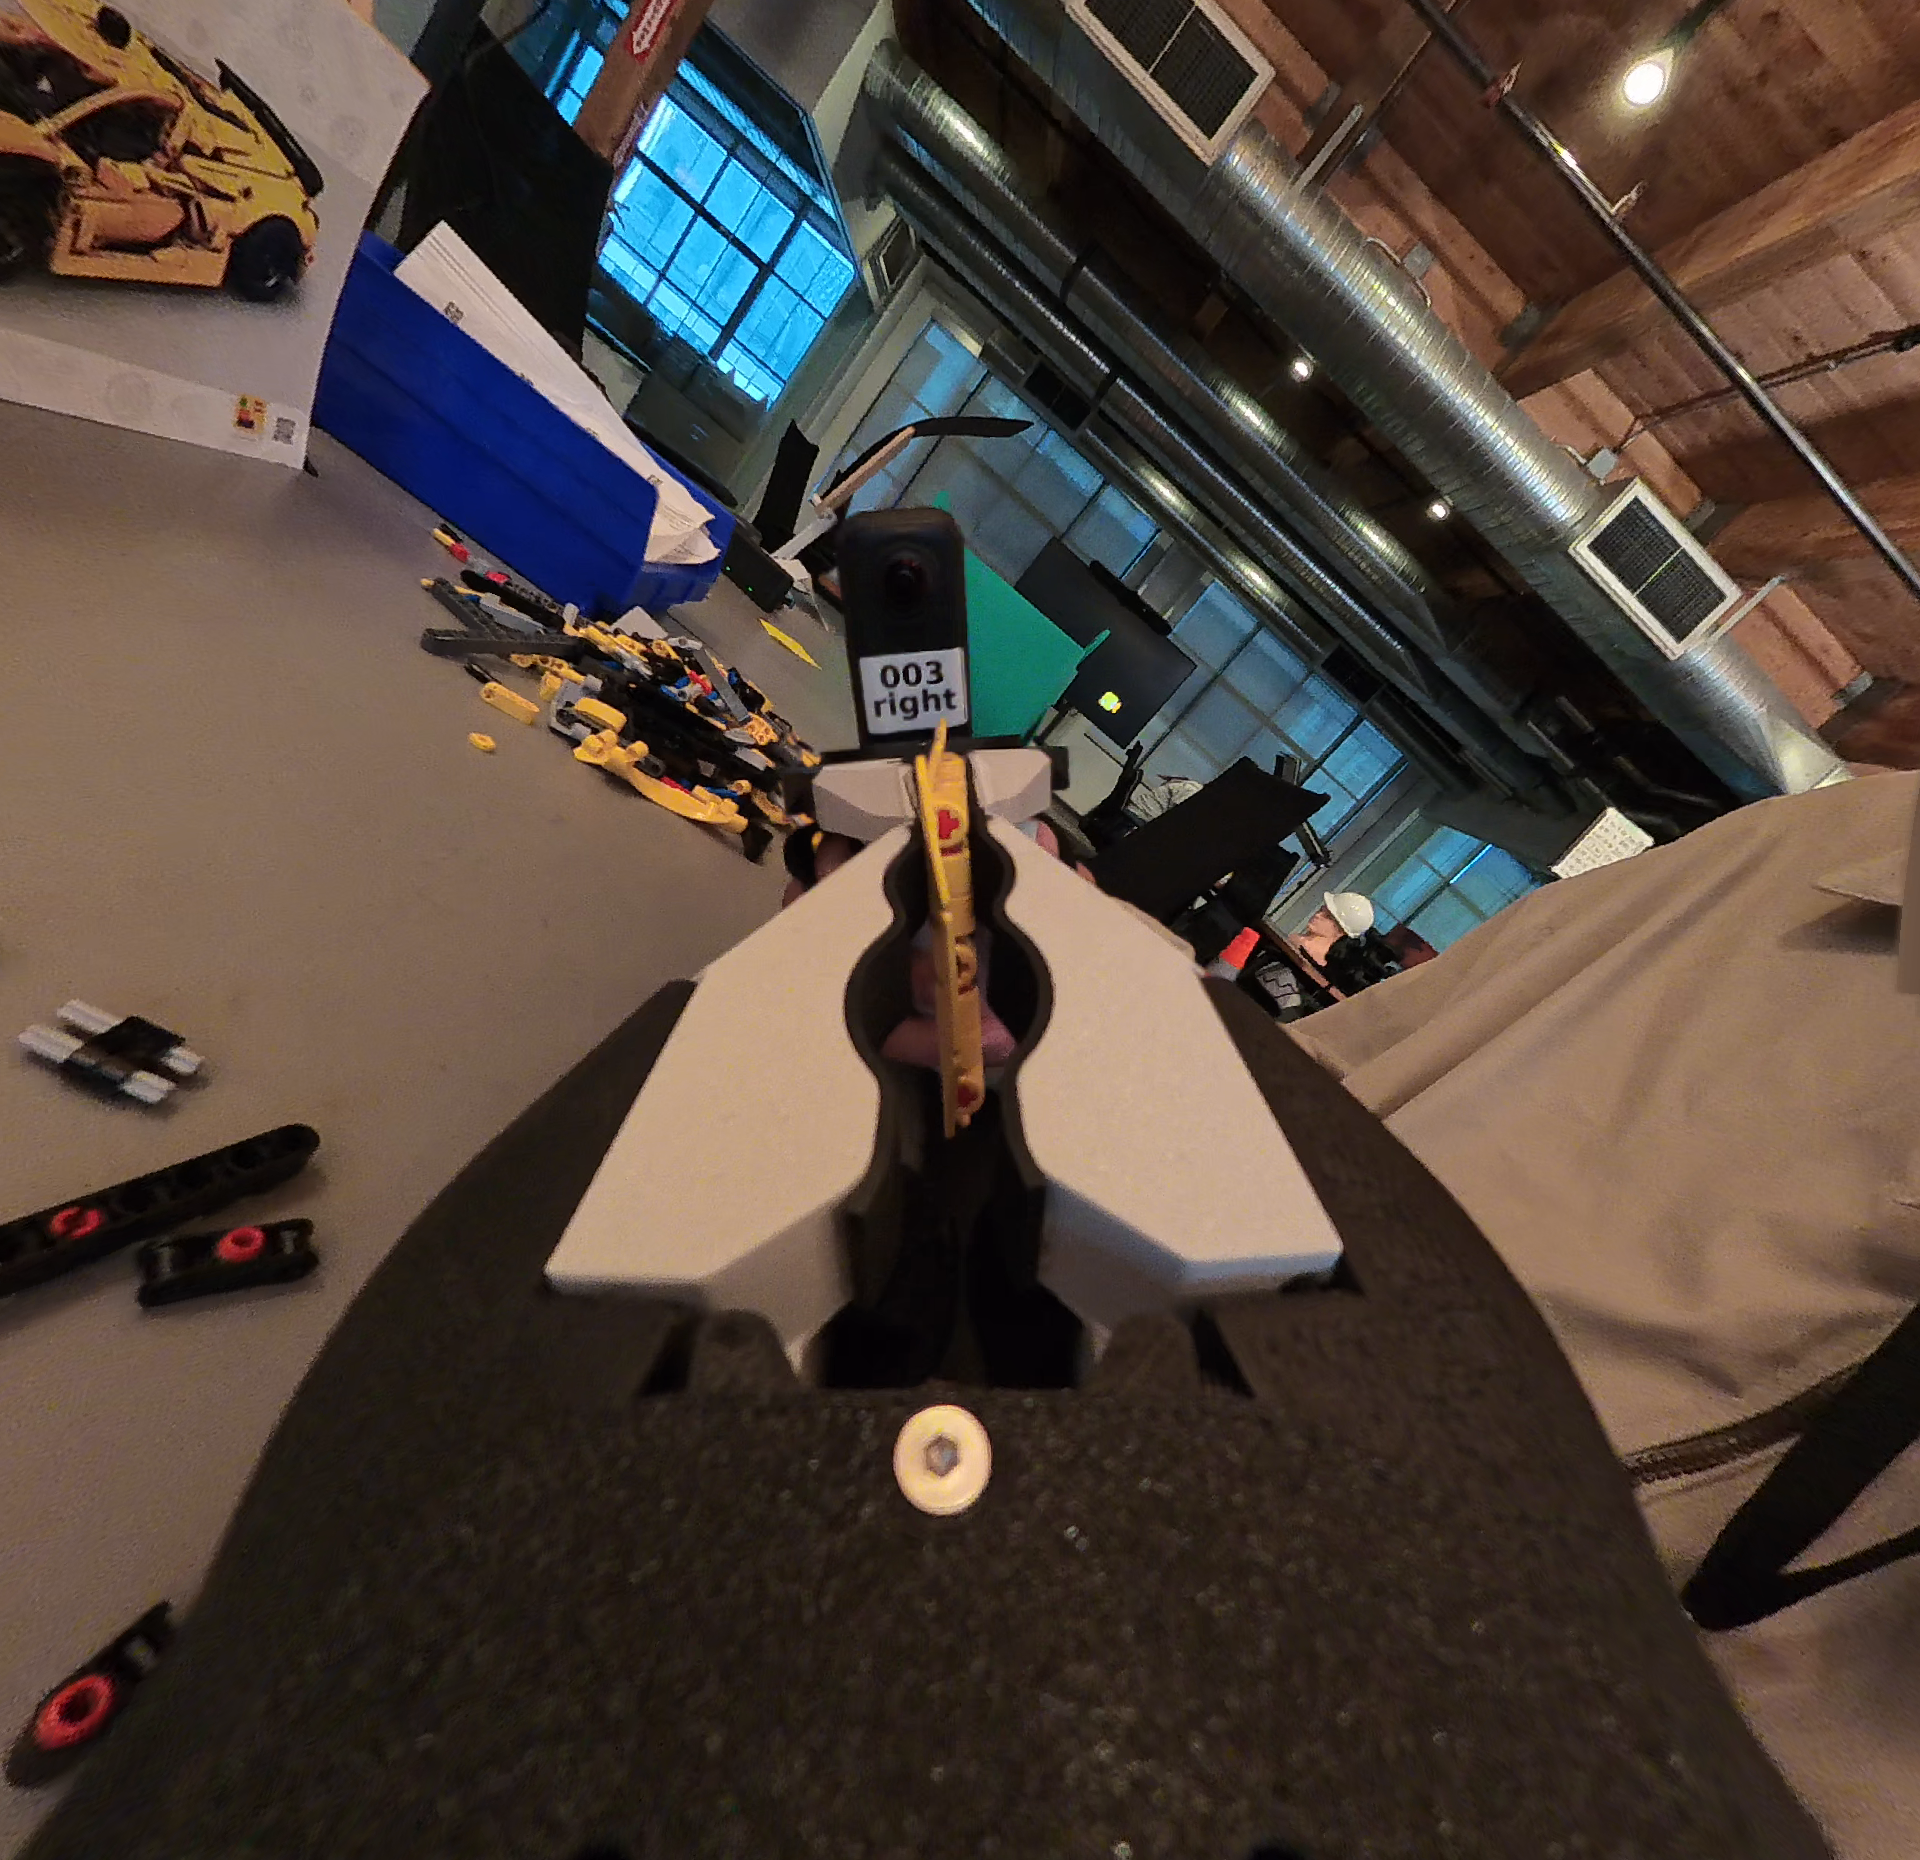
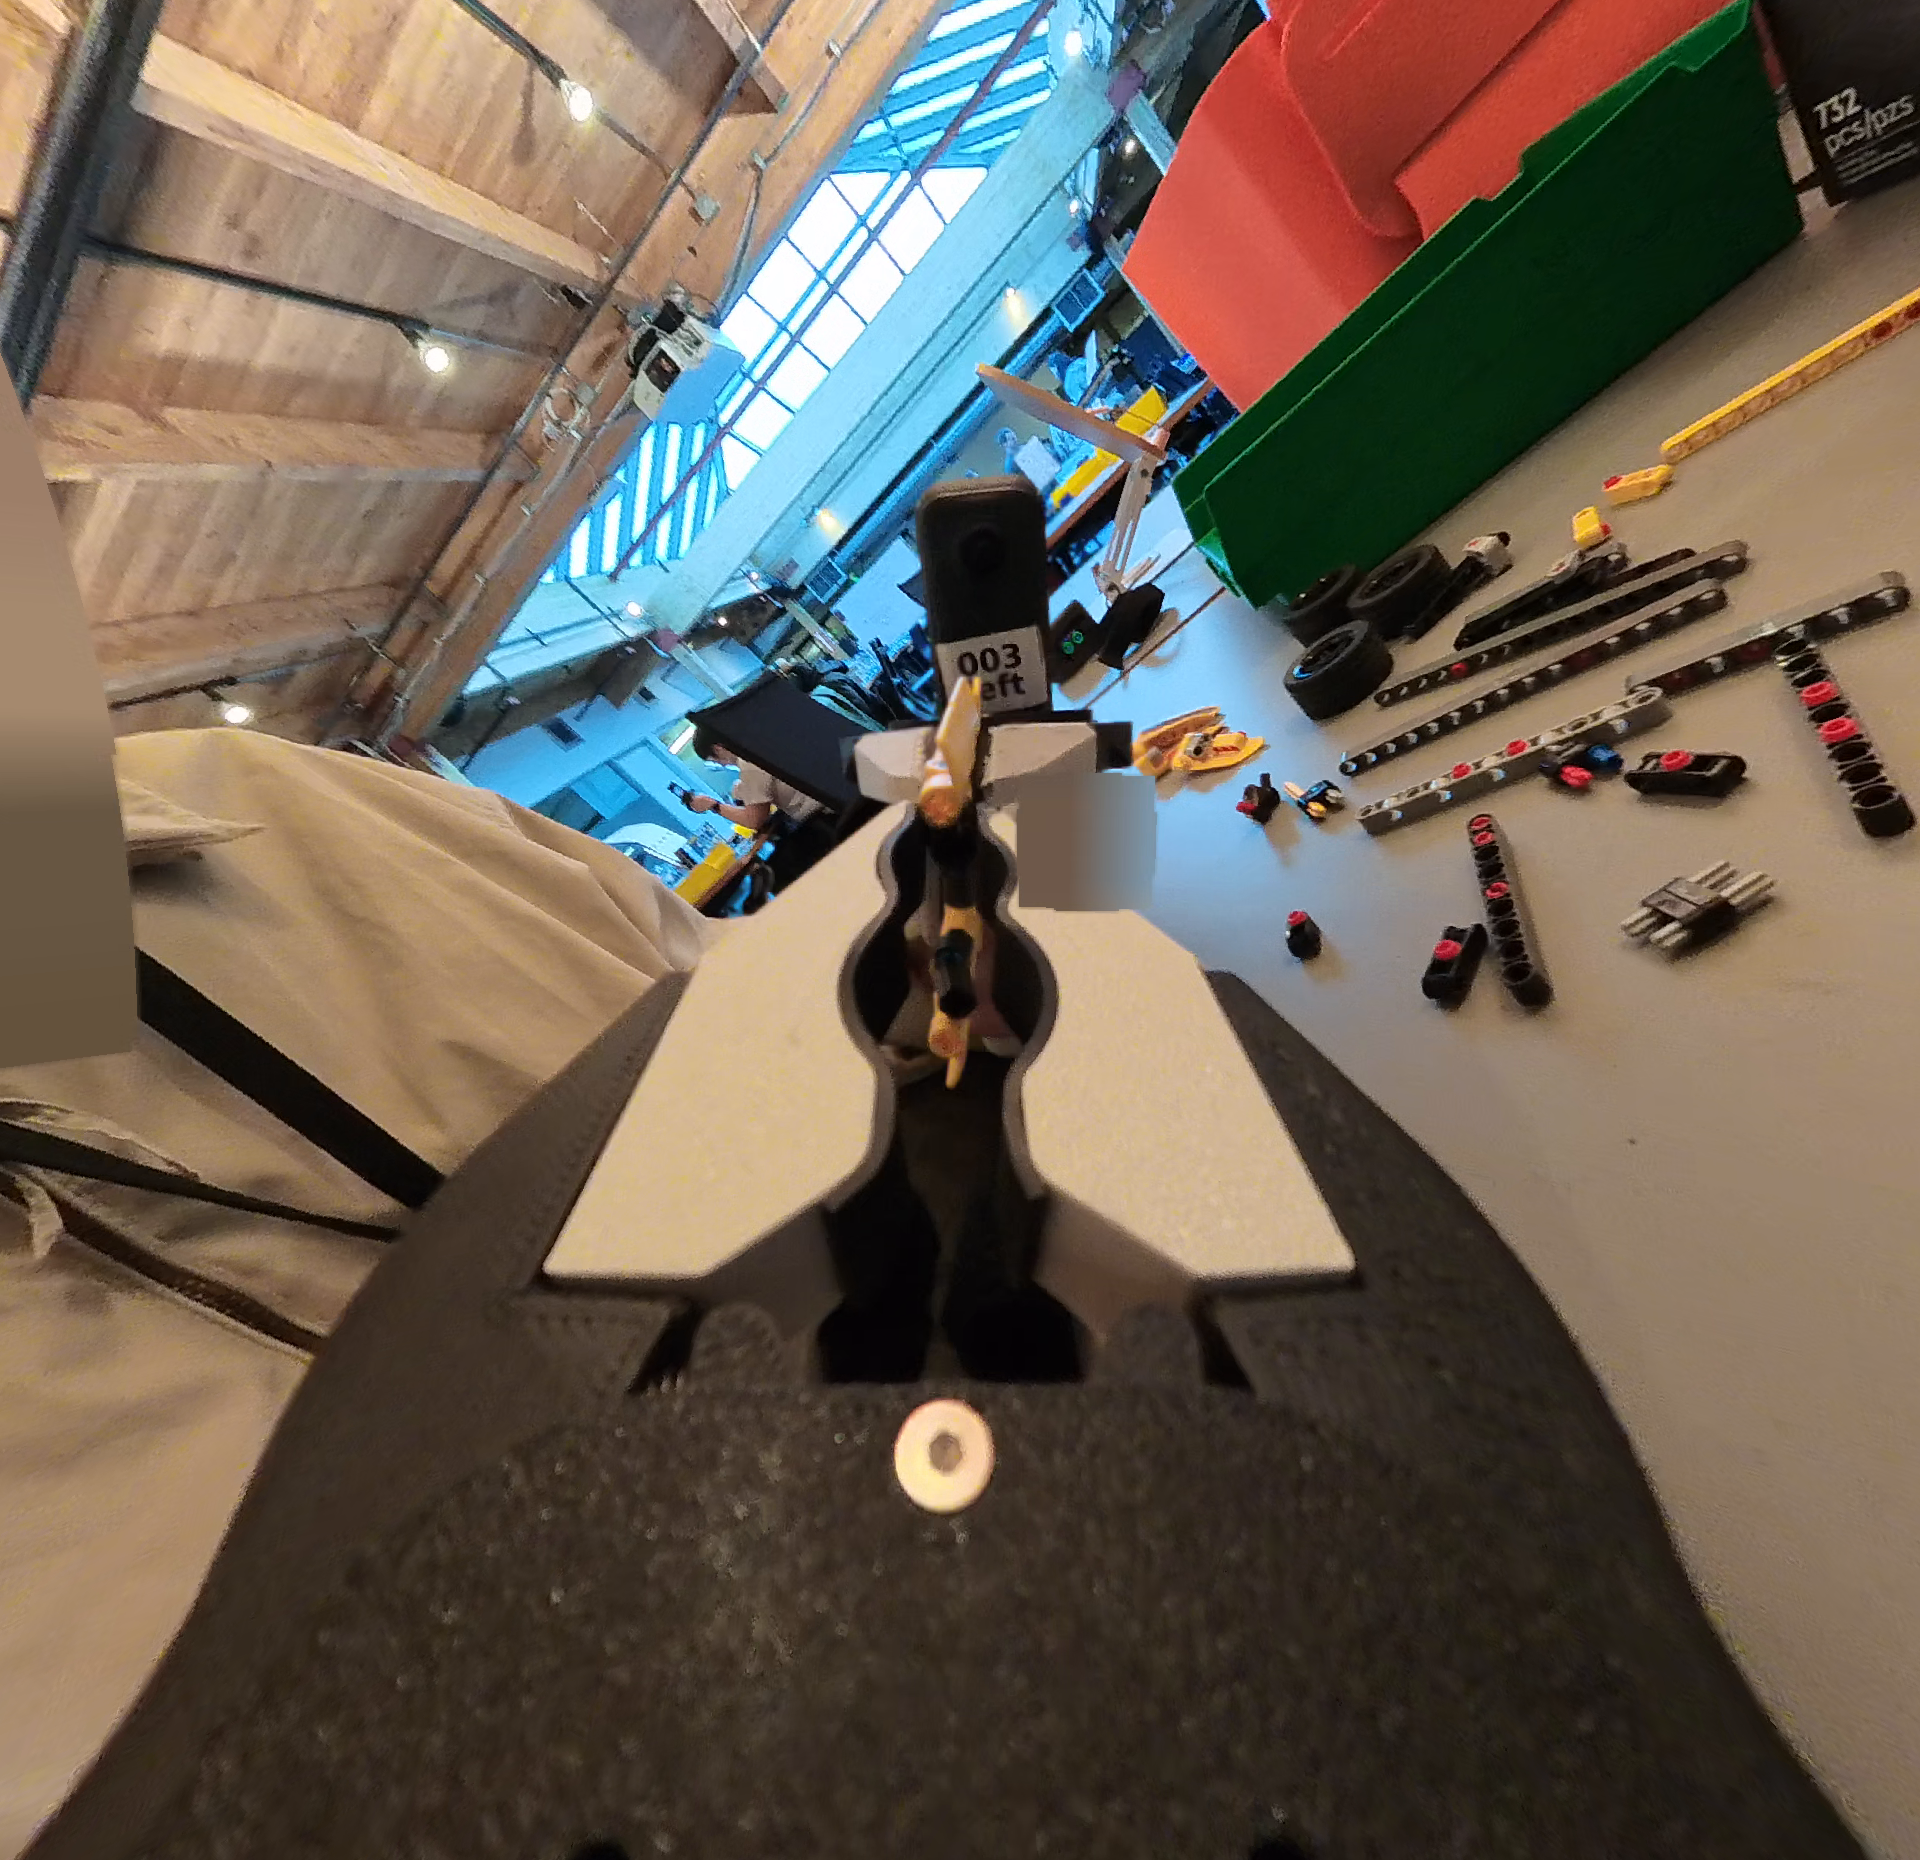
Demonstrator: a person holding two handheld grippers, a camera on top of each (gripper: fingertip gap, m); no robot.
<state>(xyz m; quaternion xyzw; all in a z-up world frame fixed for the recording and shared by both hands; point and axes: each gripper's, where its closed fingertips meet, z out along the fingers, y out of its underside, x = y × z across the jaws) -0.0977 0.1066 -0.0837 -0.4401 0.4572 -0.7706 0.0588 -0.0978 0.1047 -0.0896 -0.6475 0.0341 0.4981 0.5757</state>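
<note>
My left gripper [image 1: 940, 860] is shut on a thin yellow beam [image 1: 958, 989] with red pins, held edge-on between its grey fingers [image 1: 790, 1062] above the grey table [image 1: 312, 823]. My right gripper [image 2: 940, 844] faces it tip to tip and is shut on the same small assembly, which in the right wrist view shows as a yellow and black piece [image 2: 951, 943]. The right gripper's tips and camera show in the left wrist view [image 1: 914, 787]. The left gripper's tips show in the right wrist view [image 2: 894, 761]. A hand shows dimly behind the fingers in both views.
Left wrist view: a pile of yellow and black parts [image 1: 644, 709], a blue bin [image 1: 488, 428], a booklet picturing a yellow car [image 1: 156, 179], black beams with red pins [image 1: 156, 1218]. Right wrist view: a green bin [image 2: 1475, 376], black wheels [image 2: 1351, 615], long beams [image 2: 1558, 667], a person's beige clothing [image 2: 364, 979]. My two grippers' fingertips are within a few centimetres of each other.
</note>
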